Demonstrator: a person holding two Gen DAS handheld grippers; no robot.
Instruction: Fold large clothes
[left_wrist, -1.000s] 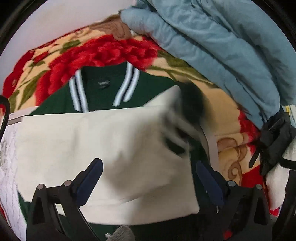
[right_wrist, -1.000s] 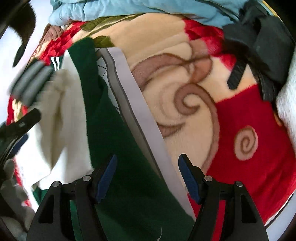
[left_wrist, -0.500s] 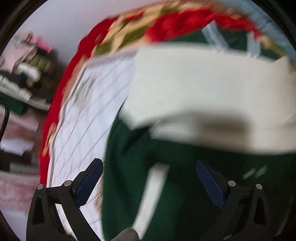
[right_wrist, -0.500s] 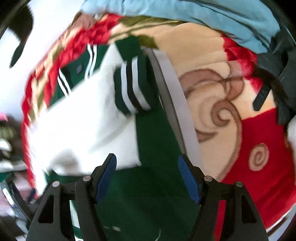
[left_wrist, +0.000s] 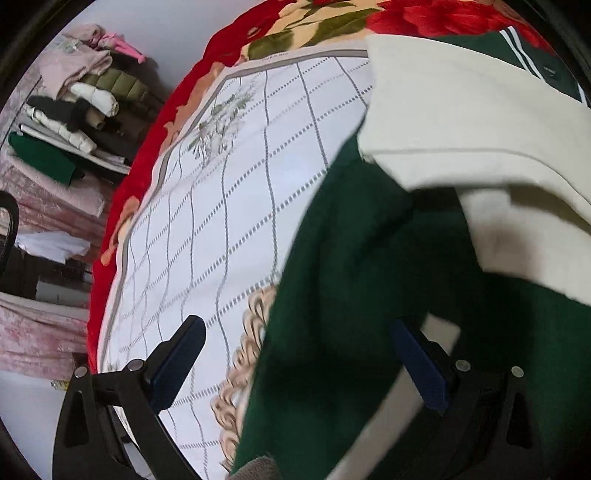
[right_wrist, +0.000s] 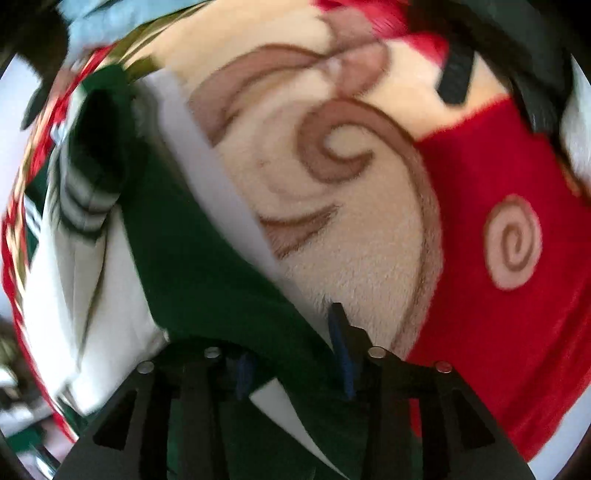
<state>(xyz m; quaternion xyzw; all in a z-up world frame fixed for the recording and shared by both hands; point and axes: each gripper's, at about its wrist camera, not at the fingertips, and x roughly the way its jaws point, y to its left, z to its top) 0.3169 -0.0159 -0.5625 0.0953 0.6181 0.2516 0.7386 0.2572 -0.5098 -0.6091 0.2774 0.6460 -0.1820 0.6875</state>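
Spread over a bed, we see a plush red and cream blanket (right_wrist: 369, 221) with brown swirls and red flowers, and on it a white quilted sheet (left_wrist: 229, 206) printed with a grey dotted grid. Our landmark is the dark green jacket (left_wrist: 332, 314) with cream sleeves, which lies on that sheet. One cream sleeve (left_wrist: 461, 122) is folded across the jacket's upper part, and its striped collar shows just beyond the sleeve. A green and white striped cuff (right_wrist: 88, 199) lies on the cream cloth near the jacket's side edge. Our left tongs (left_wrist: 299, 363) stand spread wide above the jacket's left edge, one finger over the sheet and the other over the green cloth, pinching nothing. Our right tongs (right_wrist: 295, 350) have just been closing, and the jacket's green edge is bunched between their blue pads; the picture is blurred, so we cannot tell whether the pads press on it. Well beyond the sheet's far edge, stacked folded clothes (left_wrist: 74, 107) sit against a pale wall.
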